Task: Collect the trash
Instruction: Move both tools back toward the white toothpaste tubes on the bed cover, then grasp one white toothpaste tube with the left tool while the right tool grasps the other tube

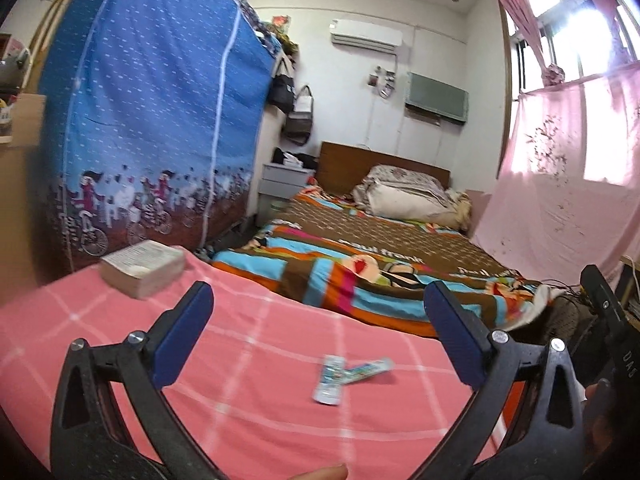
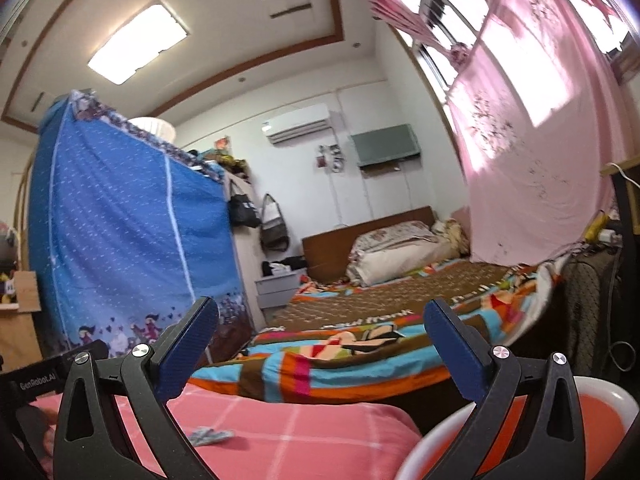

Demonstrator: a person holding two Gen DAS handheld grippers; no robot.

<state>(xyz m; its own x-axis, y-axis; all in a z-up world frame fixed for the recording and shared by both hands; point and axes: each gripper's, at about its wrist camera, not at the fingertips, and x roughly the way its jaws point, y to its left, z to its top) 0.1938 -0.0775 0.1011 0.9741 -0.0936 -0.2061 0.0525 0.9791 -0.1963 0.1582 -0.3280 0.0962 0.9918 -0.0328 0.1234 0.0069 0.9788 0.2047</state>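
Two wrappers (image 1: pixel 347 376) lie crossed and touching on the pink checked cloth (image 1: pixel 248 360), between the spread, empty fingers of the left gripper (image 1: pixel 320 336). A thick book (image 1: pixel 142 270) rests well apart at the cloth's far left edge.

Right wrist view: right gripper (image 2: pixel 320 344) released, grasping nothing. Wrappers (image 2: pixel 210 436) low left on the cloth (image 2: pixel 300 432); an orange bin with a white rim (image 2: pixel 596 412) stands beside the cloth.
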